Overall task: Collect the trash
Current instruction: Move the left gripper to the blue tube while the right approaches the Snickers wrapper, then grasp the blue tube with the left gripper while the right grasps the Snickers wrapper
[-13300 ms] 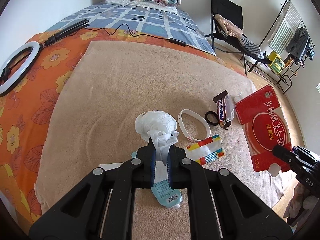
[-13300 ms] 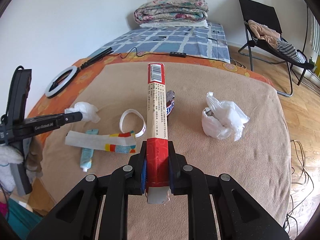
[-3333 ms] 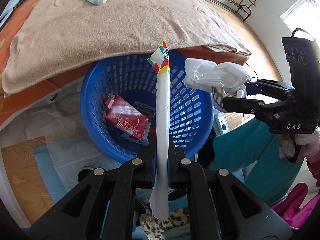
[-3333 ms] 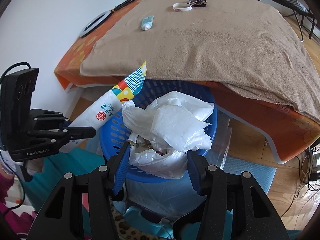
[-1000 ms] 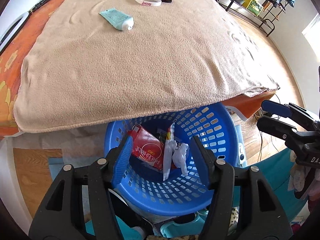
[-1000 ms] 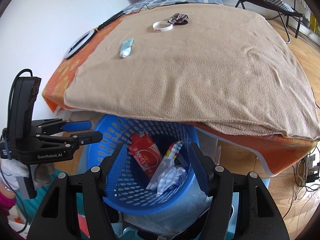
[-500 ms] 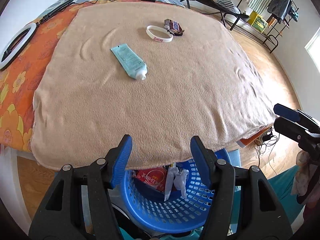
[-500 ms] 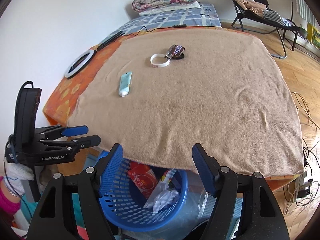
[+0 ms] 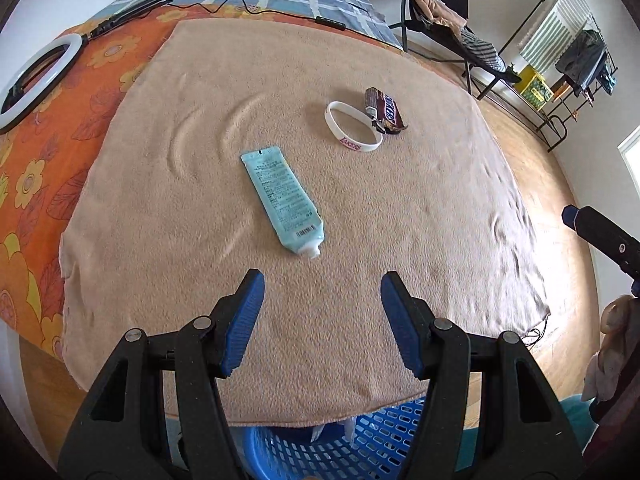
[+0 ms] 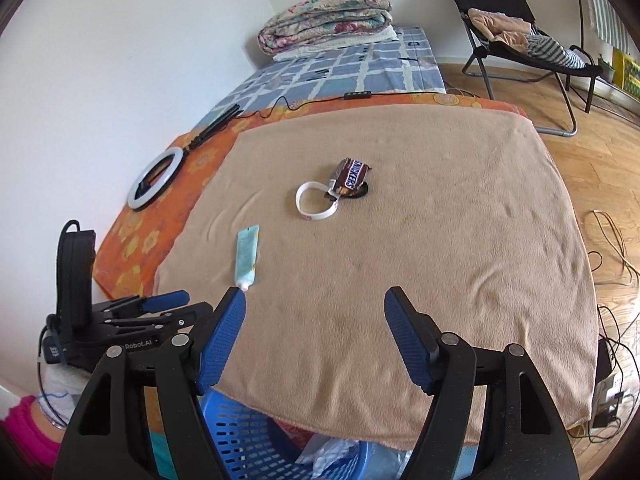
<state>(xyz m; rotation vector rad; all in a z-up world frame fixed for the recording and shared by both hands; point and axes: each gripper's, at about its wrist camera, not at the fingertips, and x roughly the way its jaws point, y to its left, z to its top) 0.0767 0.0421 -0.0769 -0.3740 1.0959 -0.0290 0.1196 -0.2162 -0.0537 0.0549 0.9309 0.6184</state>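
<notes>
only your right wrist view shows the folded quilt (image 10: 326, 12). your left gripper (image 9: 322, 286) and right gripper (image 10: 314, 302) gape wide, empty, over the blanket's (image 9: 420, 220) near edge; the tube (image 9: 282, 200) lies mid-blanket.

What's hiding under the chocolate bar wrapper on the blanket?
The brown chocolate bar wrapper lies partly over a white rubber wristband and a black ring. The wrapper covers most of that ring.

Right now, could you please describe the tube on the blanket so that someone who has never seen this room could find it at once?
Look at the tan blanket spread over the bed. Near its front left part lies a flat, pale blue tube, white nozzle end toward the blue basket. Unlike the white wristband and brown candy wrapper farther back, it is long, light blue and alone.
</notes>
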